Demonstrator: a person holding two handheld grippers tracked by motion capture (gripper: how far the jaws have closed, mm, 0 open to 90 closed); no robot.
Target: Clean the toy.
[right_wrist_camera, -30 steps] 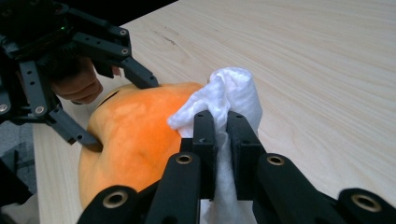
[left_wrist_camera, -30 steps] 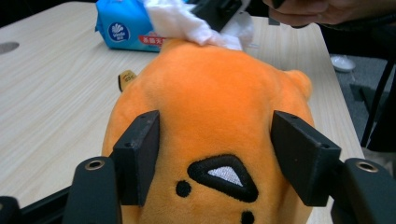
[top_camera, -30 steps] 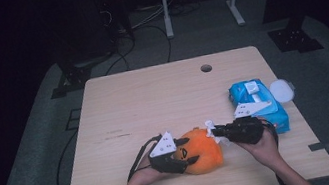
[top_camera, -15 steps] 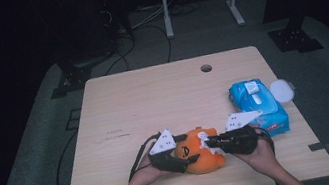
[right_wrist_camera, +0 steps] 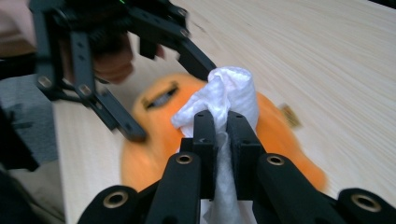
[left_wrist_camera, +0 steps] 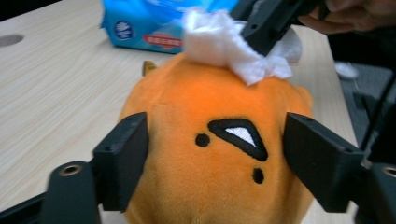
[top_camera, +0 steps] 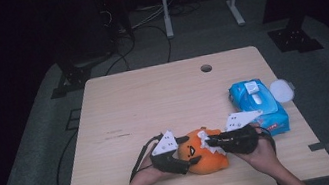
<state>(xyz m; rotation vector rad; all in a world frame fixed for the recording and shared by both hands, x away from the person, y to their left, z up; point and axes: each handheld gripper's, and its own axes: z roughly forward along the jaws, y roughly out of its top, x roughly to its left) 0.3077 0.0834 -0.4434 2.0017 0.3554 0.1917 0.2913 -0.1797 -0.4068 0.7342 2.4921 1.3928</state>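
An orange plush toy (top_camera: 208, 156) with a stitched face lies near the table's front edge. My left gripper (top_camera: 192, 161) straddles it from the left. In the left gripper view the toy (left_wrist_camera: 210, 177) fills the gap between the jaws, and both pads press into its sides. Those jaws have just been closing a little with the toy between them. My right gripper (right_wrist_camera: 223, 126) is shut on a crumpled white tissue (right_wrist_camera: 229, 88). It holds the tissue (left_wrist_camera: 224, 44) against the top of the toy.
A blue pack of wet wipes (top_camera: 258, 102) lies at the right of the wooden table (top_camera: 154, 104), with a round white lid (top_camera: 281, 89) beside it. A small hole (top_camera: 206, 68) sits near the far edge. A metal stand and cables are on the floor beyond.
The right gripper has moved left with the tissue, from beside the toy onto its top. The left gripper has stayed in place around the toy.
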